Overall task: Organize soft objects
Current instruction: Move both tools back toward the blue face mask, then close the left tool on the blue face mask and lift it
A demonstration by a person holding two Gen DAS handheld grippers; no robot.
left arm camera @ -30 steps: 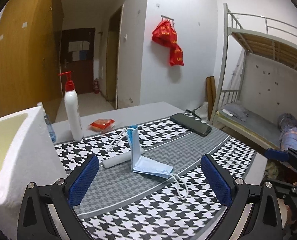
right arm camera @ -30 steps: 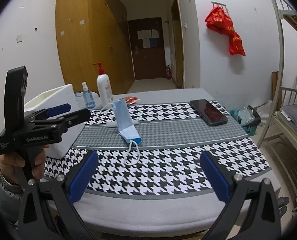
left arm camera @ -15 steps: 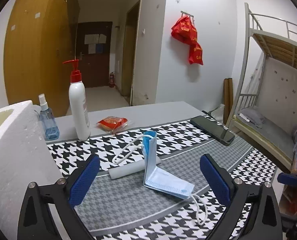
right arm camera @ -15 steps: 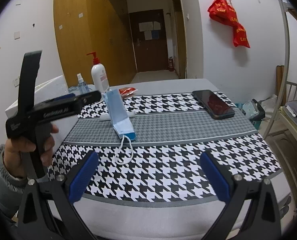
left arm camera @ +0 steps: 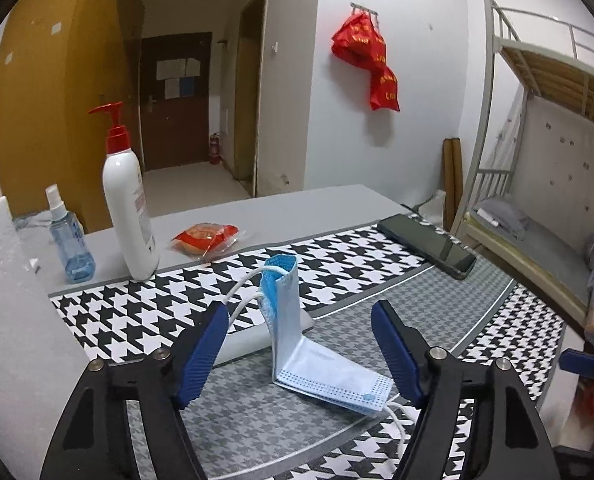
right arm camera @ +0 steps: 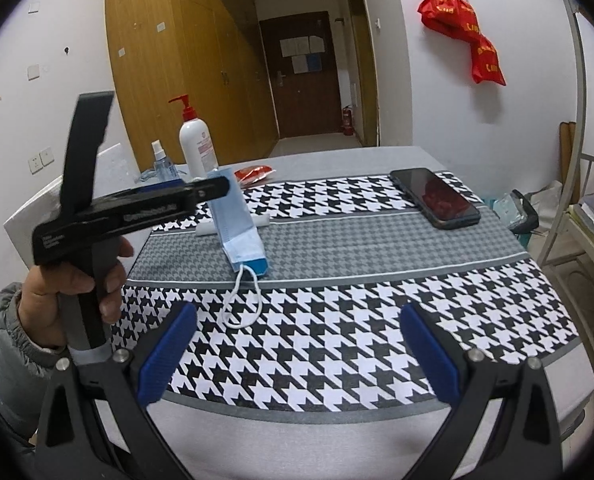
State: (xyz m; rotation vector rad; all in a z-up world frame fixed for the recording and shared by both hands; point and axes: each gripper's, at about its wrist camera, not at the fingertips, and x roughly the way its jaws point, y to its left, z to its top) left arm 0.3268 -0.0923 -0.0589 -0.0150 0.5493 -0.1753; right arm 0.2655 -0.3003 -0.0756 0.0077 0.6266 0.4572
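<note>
Right view only: our hand [right arm camera: 73, 280] gripping left gripper [left arm camera: 297, 344].
Left gripper: closing around upright face mask [left arm camera: 285, 312], untouched.
Right gripper [right arm camera: 297, 344]: spread, empty.

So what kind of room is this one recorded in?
Most likely a dormitory room: a metal bunk bed stands along the right wall, tall wooden wardrobes line the left one, and a cloth-covered table fills the middle, with a short hallway to an entrance door behind.

A stack of pale blue face masks [left arm camera: 297, 332] is bent into an L on the grey strip of the bench [left arm camera: 257, 412], one half propped upright, white ear loops trailing.
</note>
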